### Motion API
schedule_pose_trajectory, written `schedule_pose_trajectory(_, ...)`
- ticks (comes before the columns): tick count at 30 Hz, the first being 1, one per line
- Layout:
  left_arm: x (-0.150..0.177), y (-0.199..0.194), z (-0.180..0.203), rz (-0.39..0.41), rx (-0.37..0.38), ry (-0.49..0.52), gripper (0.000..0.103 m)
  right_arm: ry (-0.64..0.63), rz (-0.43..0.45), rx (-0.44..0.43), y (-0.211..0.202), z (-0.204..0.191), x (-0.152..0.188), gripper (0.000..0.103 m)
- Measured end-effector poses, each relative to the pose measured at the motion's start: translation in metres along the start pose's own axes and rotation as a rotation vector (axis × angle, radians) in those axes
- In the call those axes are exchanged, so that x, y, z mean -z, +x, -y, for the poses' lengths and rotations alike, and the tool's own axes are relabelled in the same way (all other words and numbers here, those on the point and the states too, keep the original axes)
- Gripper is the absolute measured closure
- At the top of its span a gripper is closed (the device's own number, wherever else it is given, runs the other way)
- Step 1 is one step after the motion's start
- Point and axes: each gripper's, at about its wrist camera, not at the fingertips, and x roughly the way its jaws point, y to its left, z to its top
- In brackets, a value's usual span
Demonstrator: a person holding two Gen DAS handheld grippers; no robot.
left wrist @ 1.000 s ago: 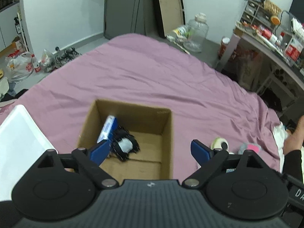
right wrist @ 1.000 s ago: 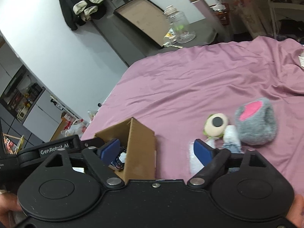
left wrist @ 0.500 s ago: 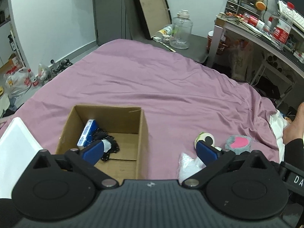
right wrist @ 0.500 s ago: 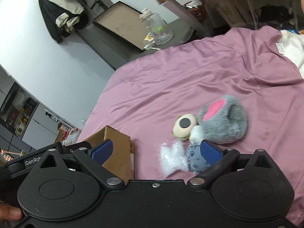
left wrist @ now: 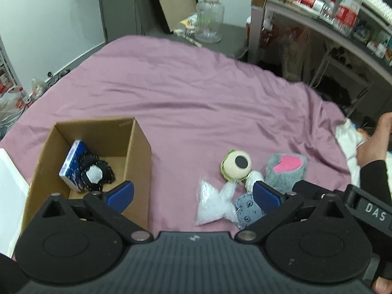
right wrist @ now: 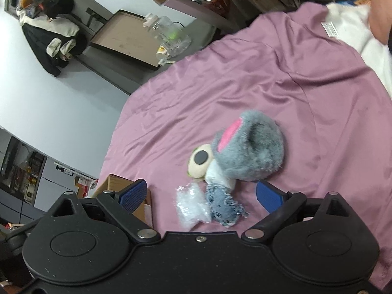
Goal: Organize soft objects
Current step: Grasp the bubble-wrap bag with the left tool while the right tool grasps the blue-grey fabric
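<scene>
On the purple bedspread [left wrist: 196,103] lies a cluster of soft things: a grey fuzzy plush with a pink patch [left wrist: 285,170] [right wrist: 250,152], a cream eyeball plush [left wrist: 236,165] [right wrist: 199,163], a clear plastic bag [left wrist: 213,204] [right wrist: 191,205] and a blue patterned cloth [left wrist: 247,209] [right wrist: 224,205]. An open cardboard box [left wrist: 139,152] [right wrist: 115,182] at the left holds a blue packet [left wrist: 72,166] and a black-and-white item [left wrist: 94,172]. My left gripper [left wrist: 193,193] is open above the bed, between the box and the cluster. My right gripper [right wrist: 202,193] is open just short of the bag and cloth.
A white lid or bin [left wrist: 9,188] sits left of the box. A person's arm [left wrist: 374,144] rests at the bed's right edge beside white cloth [left wrist: 348,137]. Beyond the bed stand a glass jar [left wrist: 208,22], a leaning frame and a cluttered desk [left wrist: 318,17].
Both grippers have shifted right, away from the box and toward the cluster of soft things. The right gripper has tilted and come closer to the bag and cloth. Both stay open.
</scene>
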Motion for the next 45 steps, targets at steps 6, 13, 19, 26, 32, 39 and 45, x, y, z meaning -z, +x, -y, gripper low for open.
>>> schedule_pose_trajectory(6, 0.007, 0.025, 0.010, -0.044, -0.028, 0.007, 0.001, 0.065, -0.053, 0.016, 0.016, 0.022, 0.004, 0.019)
schedule_pose_trajectory(13, 0.011, 0.049, 0.019, -0.070, -0.056, 0.006, 0.003, 0.120, -0.096, 0.021, 0.033, 0.036, 0.008, 0.037)
schedule_pose_trajectory(19, 0.013, 0.069, 0.014, -0.094, -0.046, -0.051, 0.011, 0.150, -0.121, 0.020, 0.047, 0.042, 0.011, 0.046)
schedule_pose_trajectory(26, 0.018, 0.089, 0.012, -0.130, -0.037, -0.104, 0.013, 0.196, -0.149, 0.028, 0.064, 0.051, 0.018, 0.085)
schedule_pose_trajectory(32, 0.020, 0.103, 0.016, -0.141, -0.021, -0.124, 0.023, 0.181, -0.106, 0.019, 0.056, 0.044, 0.016, 0.098)
schedule_pose_trajectory(39, 0.023, 0.108, 0.010, -0.174, 0.035, -0.208, 0.058, 0.157, -0.068, 0.030, 0.044, 0.038, 0.015, 0.100)
schedule_pose_trajectory(45, 0.021, 0.093, 0.004, -0.173, 0.048, -0.224, 0.062, 0.100, -0.047, 0.020, 0.039, 0.019, 0.015, 0.100)
